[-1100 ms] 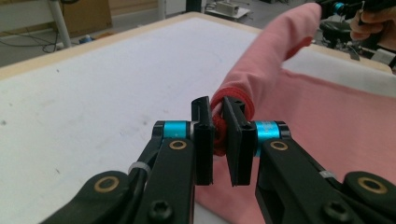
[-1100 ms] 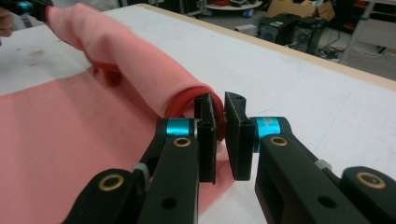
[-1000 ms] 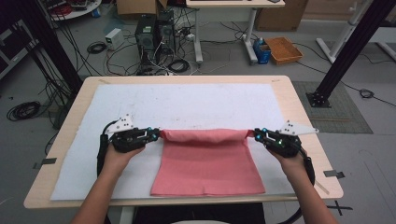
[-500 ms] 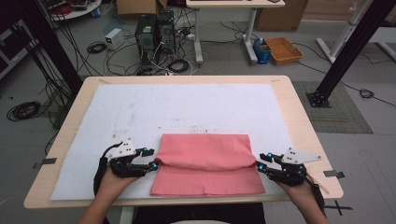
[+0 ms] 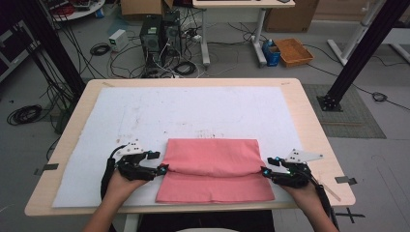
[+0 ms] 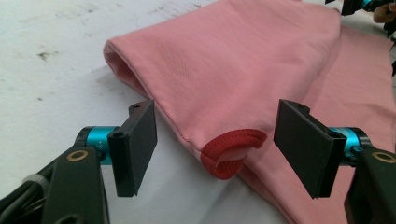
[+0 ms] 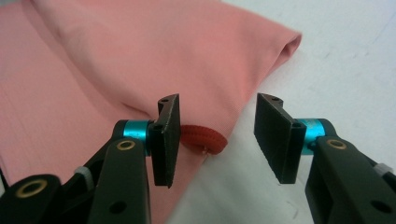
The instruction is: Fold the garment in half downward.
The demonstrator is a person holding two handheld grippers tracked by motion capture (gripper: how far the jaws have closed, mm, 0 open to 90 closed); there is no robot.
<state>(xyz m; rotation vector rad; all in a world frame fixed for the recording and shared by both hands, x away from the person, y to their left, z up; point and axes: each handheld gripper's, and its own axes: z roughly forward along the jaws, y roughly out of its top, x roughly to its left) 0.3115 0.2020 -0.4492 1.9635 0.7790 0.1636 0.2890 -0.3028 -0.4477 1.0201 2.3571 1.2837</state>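
Left gripper view: left claw (image 6: 215,149) gapes, released around the red hem (image 6: 232,151); right claw (image 5: 265,171) likewise open. Pink cloth (image 5: 212,169) lies folded near the tabletop (image 5: 309,121) front; pulling back carelessly could snag the fold.

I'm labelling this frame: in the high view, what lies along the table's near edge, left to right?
Left gripper → pink cloth → right gripper.

No readable text, label or number appears anywhere.
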